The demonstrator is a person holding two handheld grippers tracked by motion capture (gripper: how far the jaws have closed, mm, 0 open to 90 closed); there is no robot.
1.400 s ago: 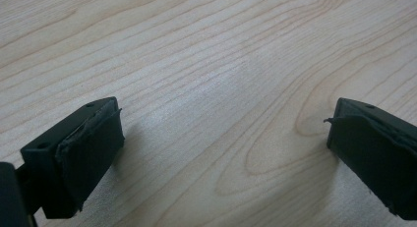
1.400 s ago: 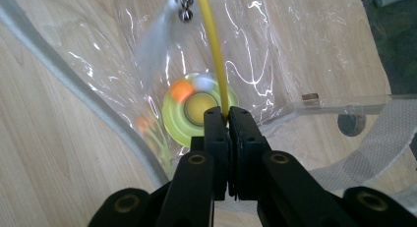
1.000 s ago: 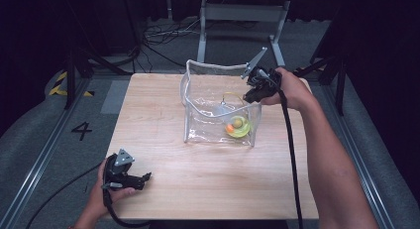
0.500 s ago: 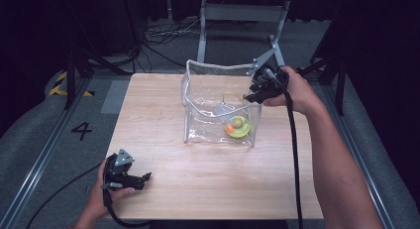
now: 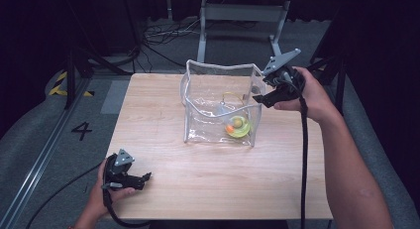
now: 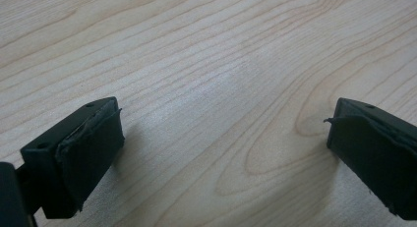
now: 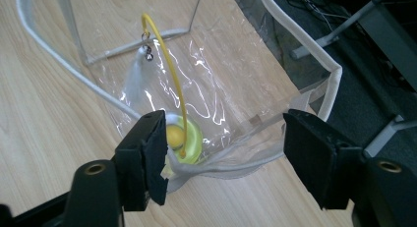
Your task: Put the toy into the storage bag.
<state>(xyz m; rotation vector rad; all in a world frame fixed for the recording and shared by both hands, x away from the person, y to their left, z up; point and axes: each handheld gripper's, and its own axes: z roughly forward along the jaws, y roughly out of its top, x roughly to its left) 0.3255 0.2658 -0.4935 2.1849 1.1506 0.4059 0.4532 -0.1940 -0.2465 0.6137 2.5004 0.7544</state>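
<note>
A clear plastic bag with a white-trimmed rim stands open mid-table. Inside it, at its front right corner, lies a yellow-green disc toy with a yellow ball. In the right gripper view the toy carries a yellow wire arc with a white feather and a small bell. My right gripper hovers at the bag's right rim; it is open, and the rim's white band runs below and between the jaws. My left gripper rests open over bare wood at the front left.
The wooden table has its edges near both hands. A metal stand and cables lie on the floor behind the table. A cable trails from the right gripper along the forearm.
My right gripper has drawn slightly to the right, from over the bag's inside to its right rim. The left gripper has not moved.
</note>
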